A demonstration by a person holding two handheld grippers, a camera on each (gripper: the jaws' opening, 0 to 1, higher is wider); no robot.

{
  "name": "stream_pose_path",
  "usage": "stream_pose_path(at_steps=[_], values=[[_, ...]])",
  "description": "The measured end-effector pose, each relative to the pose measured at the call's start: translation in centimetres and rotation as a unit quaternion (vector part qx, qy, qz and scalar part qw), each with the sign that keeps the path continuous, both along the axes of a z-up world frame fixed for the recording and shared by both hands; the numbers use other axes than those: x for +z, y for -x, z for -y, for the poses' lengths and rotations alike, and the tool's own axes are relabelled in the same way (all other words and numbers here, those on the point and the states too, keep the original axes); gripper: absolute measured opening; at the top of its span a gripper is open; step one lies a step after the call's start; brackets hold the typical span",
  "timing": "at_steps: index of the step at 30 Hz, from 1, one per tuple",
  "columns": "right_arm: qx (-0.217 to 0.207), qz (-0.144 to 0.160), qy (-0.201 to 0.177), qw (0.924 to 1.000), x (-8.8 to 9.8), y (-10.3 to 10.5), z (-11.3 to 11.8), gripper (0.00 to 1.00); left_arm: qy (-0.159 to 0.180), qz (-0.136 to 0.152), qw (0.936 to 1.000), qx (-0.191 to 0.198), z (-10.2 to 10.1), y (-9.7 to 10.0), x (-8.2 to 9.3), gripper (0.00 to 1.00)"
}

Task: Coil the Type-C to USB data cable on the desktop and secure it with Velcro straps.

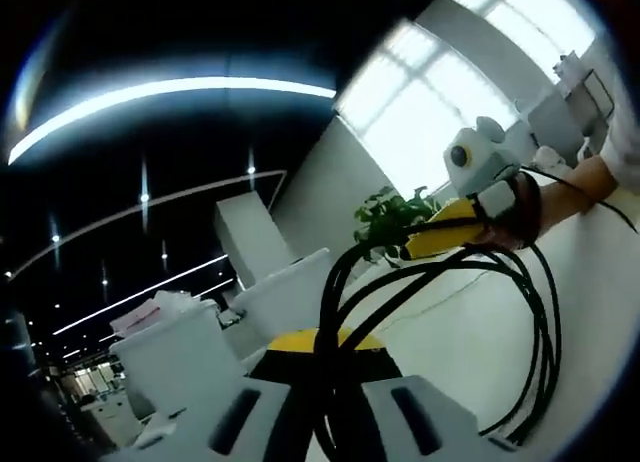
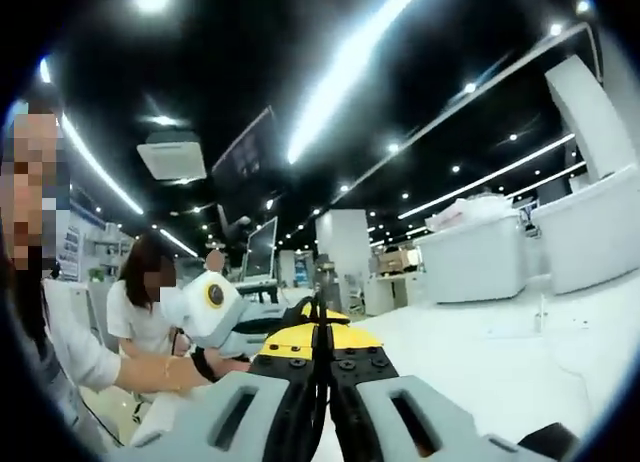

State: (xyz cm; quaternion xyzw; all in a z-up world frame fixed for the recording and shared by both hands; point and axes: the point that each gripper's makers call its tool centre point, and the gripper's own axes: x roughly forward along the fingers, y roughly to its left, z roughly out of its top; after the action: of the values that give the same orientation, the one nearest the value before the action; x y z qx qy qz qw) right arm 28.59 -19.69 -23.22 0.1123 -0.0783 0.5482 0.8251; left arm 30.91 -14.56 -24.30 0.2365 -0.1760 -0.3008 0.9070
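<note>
The black data cable point(image 1: 545, 322) hangs in several loose loops above the white desktop point(image 1: 470, 352). In the left gripper view my left gripper point(image 1: 328, 357) is shut on the loops where they bunch together. The loops run up and right to my right gripper point(image 1: 445, 230), yellow-tipped and held by a hand point(image 1: 580, 187), which is also clamped on the cable. In the right gripper view my right gripper point(image 2: 318, 347) is shut with a strand of black cable point(image 2: 318, 387) pinched between its jaws. A hand point(image 2: 175, 372) holding the left gripper comes in from the left.
A green potted plant point(image 1: 390, 217) and white partitions point(image 1: 285, 292) stand beyond the desktop. A person in white point(image 2: 140, 317) sits behind on the left. White counters point(image 2: 480, 262) stand at the far right, past the white desktop point(image 2: 500, 372).
</note>
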Motion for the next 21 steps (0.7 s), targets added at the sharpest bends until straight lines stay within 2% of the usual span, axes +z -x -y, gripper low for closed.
stream_pose_path(at_steps=[3, 5, 7, 8, 10, 12, 15, 21], values=[[-0.006, -0.027, -0.057, 0.998, 1.5, -0.6, 1.2, 0.11, 0.01, -0.004, 0.9999, -0.004, -0.2, 0.1, 0.3, 0.04], [-0.053, -0.05, -0.076, 0.9945, 1.7, -2.6, 2.9, 0.12, 0.017, -0.005, 0.9998, -0.008, -0.3, 0.3, 0.6, 0.04], [-0.098, -0.061, -0.055, 0.9918, 0.3, -4.8, 4.1, 0.12, 0.024, -0.004, 0.9996, -0.012, -0.2, 0.5, 0.9, 0.04], [-0.11, -0.073, -0.038, 0.9905, -1.0, -5.6, 4.1, 0.12, 0.025, -0.004, 0.9996, -0.013, -0.2, 0.6, 1.0, 0.04], [-0.119, -0.113, 0.008, 0.9865, -4.5, -7.0, 3.2, 0.12, 0.027, -0.004, 0.9995, -0.018, 0.0, 0.8, 1.1, 0.04], [-0.107, -0.139, 0.033, 0.984, -6.6, -7.5, 1.8, 0.13, 0.029, -0.003, 0.9992, -0.029, 0.3, 1.2, 1.2, 0.04], [-0.088, -0.149, 0.049, 0.9837, -8.1, -7.6, 0.0, 0.23, 0.029, 0.004, 0.9985, -0.047, 0.9, 2.1, 1.6, 0.04], [-0.051, -0.176, 0.062, 0.9811, -9.5, -6.5, -2.8, 0.27, 0.042, 0.007, 0.9953, -0.087, 2.2, 3.5, 2.3, 0.04]])
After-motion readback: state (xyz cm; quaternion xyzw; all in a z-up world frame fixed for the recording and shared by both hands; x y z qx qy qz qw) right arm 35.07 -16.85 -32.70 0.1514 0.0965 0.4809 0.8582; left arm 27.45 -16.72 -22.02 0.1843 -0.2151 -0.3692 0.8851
